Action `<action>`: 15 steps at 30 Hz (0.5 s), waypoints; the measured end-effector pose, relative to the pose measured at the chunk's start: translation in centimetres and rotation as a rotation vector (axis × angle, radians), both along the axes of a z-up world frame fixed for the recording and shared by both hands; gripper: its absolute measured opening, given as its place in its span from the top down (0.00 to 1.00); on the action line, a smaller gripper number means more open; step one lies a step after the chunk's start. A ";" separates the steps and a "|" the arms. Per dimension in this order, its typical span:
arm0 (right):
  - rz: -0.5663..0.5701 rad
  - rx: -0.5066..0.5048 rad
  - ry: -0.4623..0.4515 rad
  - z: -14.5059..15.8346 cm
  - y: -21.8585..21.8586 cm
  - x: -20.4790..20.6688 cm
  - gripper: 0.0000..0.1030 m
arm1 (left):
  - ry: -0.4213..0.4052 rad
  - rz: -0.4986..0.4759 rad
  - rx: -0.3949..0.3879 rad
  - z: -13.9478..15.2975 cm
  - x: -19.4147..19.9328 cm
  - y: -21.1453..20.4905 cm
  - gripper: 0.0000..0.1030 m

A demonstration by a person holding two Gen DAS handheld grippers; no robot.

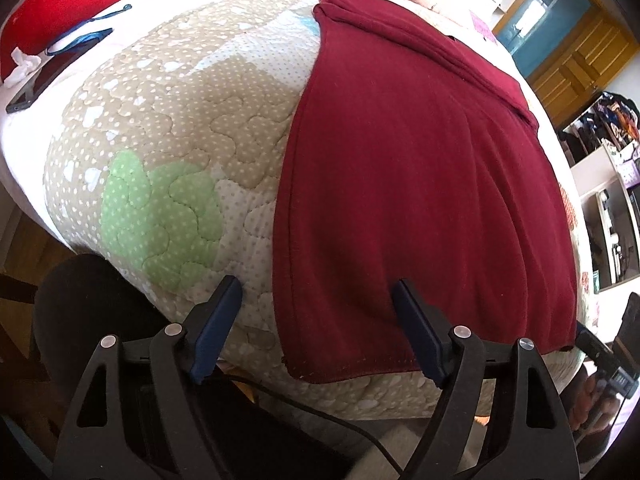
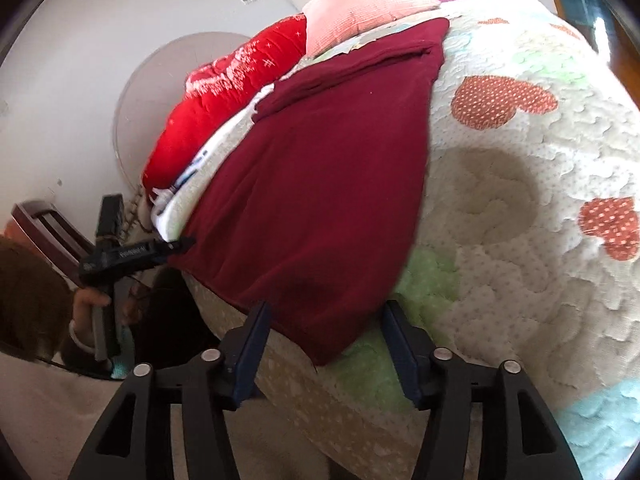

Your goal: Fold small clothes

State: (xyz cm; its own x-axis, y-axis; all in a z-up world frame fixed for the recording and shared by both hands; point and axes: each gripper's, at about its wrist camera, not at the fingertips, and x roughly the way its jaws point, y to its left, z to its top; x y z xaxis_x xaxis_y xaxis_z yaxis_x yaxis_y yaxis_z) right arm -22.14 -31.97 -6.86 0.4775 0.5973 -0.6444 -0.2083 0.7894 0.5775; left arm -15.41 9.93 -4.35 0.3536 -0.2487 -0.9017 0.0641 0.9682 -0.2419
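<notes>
Garment: dark red cloth (image 1: 420,184) lies spread flat on the bed quilt (image 1: 168,128), near hem hanging just over the bed's near edge. Far end looks doubled over w/ a ridge, prob a sleeve or collar fold.
Why flat: spread out so corners are easy to reach & creases stay straight.
Left gripper (image 1: 316,312): jaws apart, nothing clamped. It straddles the cloth's left edge nr the near-left corner; one finger over bare quilt, other over the cloth.
Right gripper (image 2: 326,332): jaws apart, empty. It frames the near-right corner (image 2: 324,356) of the cloth, which pokes between the fingers w/o being pinched.
Other view: left gripper (image 2: 176,246) seen from the right wrist cam, tip at the cloth's opposite near corner, held by a hand (image 2: 90,300).
Why this pose: one gripper per near corner, likely so both can pinch & carry the hem toward the far end in one even fold.
Step guess: lining up for the grab; fold not yet started.
Clutter: red pillow (image 2: 224,108) & pink pillow (image 2: 360,8) at far side, apart from the cloth's near half.
</notes>
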 end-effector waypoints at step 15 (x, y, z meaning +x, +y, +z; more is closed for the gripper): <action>0.070 0.193 -0.089 1.7 1.3 2.8 0.87 | 0.015 -0.105 -0.022 2.2 1.5 -1.3 0.89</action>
State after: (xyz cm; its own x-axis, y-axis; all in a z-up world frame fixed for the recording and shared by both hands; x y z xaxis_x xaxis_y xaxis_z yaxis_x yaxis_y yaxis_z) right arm -19.38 -30.72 -5.16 0.4802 0.7391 -0.4724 -0.3157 0.6480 0.6931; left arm -13.90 8.59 -2.16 0.3106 -0.3038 -0.9007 0.1613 0.9506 -0.2651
